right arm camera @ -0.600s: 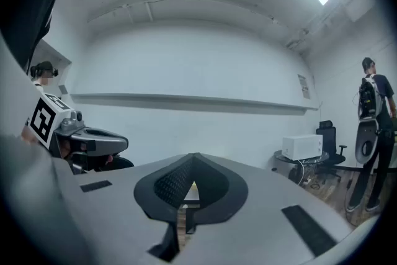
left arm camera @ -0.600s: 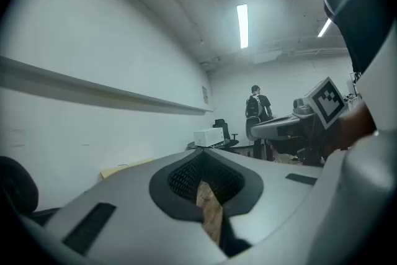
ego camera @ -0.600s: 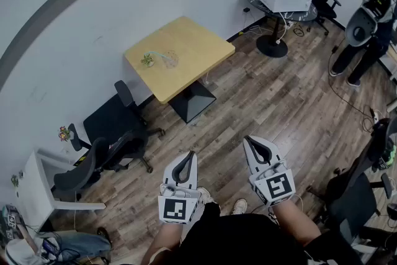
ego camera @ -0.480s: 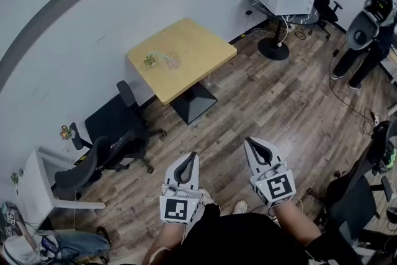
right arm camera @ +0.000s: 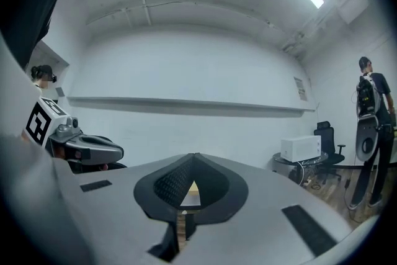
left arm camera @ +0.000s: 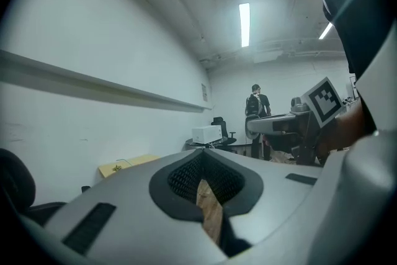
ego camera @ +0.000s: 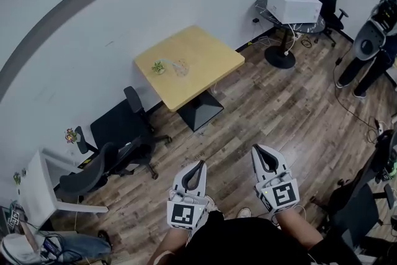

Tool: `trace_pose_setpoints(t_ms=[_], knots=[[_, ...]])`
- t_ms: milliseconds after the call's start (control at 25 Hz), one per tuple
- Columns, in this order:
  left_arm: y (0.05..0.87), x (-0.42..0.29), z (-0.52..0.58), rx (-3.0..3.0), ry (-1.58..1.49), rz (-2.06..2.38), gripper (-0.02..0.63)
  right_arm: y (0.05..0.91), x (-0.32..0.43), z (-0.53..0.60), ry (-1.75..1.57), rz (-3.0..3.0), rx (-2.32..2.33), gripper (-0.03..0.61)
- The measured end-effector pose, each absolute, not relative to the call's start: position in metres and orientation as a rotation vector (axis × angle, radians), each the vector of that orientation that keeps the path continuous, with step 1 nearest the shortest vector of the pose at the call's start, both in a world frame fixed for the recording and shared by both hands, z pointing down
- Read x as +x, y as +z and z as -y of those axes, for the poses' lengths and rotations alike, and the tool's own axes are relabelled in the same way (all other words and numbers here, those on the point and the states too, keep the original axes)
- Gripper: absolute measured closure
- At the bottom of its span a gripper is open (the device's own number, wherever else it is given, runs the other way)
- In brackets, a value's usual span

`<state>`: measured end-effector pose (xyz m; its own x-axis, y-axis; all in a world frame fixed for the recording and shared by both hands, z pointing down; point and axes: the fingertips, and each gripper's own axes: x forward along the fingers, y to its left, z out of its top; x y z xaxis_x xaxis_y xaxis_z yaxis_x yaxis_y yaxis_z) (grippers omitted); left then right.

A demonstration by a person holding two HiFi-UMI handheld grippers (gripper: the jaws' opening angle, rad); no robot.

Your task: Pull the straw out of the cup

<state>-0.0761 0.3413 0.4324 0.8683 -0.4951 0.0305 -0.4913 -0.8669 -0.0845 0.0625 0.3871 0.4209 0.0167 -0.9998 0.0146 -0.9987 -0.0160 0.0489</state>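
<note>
One clear cup, too small and faint to show its straw, stands on the yellow table in the head view's upper centre. Low in the frame, the left gripper and right gripper are both clenched, empty, well away from it.

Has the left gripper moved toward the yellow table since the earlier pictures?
No. The left gripper stands as far from the table as before; only the whole view has shifted.
</note>
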Motion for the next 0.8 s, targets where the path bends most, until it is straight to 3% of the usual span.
trace_pose_setpoints(t_ms=[480,800], knots=[[0.441,-0.087,-0.299,-2.978,-0.086,-0.734,0.594,0.413,0.046,-0.344,-0.052,2.163,2.172,0.553],[0.448,-0.115,-0.247,-2.946,-0.109,-0.733,0.594,0.412,0.031,-0.300,-0.075,2.136,2.158,0.430]])
